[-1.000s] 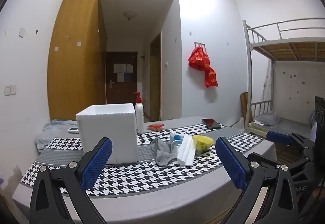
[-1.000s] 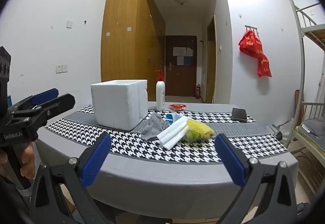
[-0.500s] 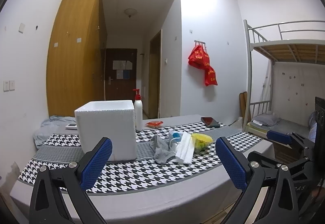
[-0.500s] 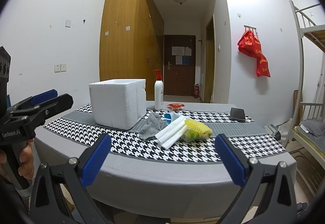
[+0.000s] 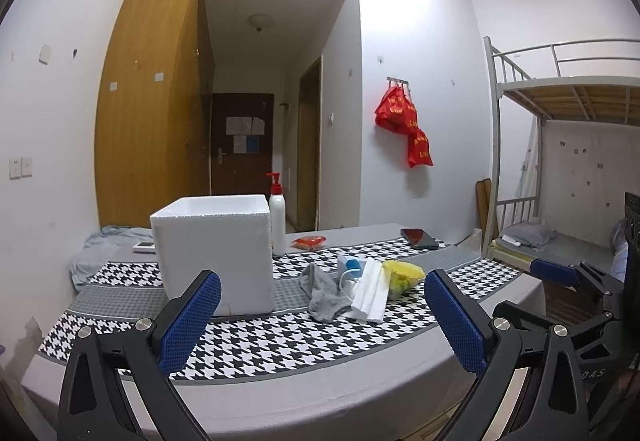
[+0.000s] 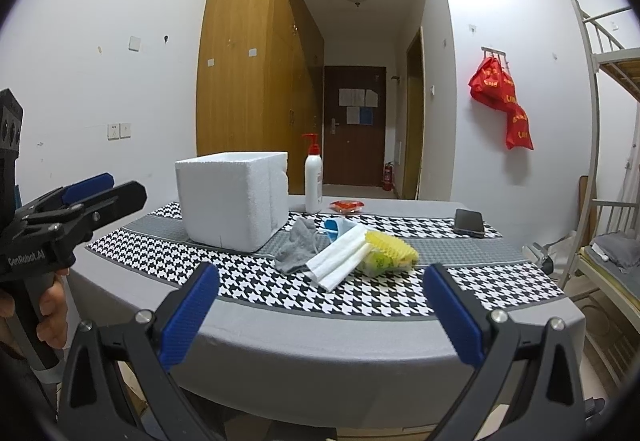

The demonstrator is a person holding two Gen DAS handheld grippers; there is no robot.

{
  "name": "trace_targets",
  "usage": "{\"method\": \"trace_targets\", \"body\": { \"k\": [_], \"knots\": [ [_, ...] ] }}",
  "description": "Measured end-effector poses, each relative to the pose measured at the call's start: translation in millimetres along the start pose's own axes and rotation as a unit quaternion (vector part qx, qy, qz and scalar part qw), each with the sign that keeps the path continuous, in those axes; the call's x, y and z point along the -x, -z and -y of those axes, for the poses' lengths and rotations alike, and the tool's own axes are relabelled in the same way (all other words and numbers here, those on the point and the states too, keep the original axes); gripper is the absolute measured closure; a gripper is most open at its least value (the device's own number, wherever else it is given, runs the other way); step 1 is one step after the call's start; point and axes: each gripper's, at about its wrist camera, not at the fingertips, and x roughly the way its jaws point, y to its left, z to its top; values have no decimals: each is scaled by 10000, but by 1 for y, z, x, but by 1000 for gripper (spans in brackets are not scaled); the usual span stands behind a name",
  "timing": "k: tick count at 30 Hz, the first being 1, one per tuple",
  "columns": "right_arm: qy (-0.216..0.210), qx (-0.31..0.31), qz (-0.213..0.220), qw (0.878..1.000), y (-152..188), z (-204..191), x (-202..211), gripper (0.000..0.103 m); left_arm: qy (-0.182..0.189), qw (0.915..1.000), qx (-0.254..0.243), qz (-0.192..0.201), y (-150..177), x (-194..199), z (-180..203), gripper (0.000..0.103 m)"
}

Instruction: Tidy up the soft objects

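A pile of soft things lies mid-table: a grey sock (image 5: 324, 293) (image 6: 298, 249), a folded white cloth (image 5: 372, 291) (image 6: 340, 257), a yellow sponge-like item (image 5: 402, 275) (image 6: 390, 251) and a blue-and-white item (image 5: 350, 267) (image 6: 336, 227). A white foam box (image 5: 214, 249) (image 6: 234, 197) stands left of the pile, open at the top. My left gripper (image 5: 322, 321) is open and empty, held before the table's near edge. My right gripper (image 6: 320, 315) is open and empty, also short of the table.
A pump bottle (image 5: 277, 219) (image 6: 313, 177), a red packet (image 5: 308, 241) (image 6: 347, 205) and a dark phone (image 5: 418, 238) (image 6: 469, 222) lie at the back of the table (image 5: 280, 389). A bunk bed (image 5: 560, 121) stands right. The other gripper shows at each view's edge.
Both grippers have shifted slightly; the view has tilted up a little, so the table sits lower in both views. Nothing on the table has moved. Both grippers stay open.
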Motion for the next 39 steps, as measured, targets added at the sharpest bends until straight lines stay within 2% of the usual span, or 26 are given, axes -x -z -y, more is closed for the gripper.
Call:
{"method": "trace_targets", "body": {
  "k": [28,39],
  "knots": [
    [1,-19,-28,10000,2,2,-5,0,-15,10000,-38,44,-1,1,1,1],
    [51,-8,-40,10000,0,2,-5,0,41,9997,219,-60,-3,-5,-10,1]
  ]
}}
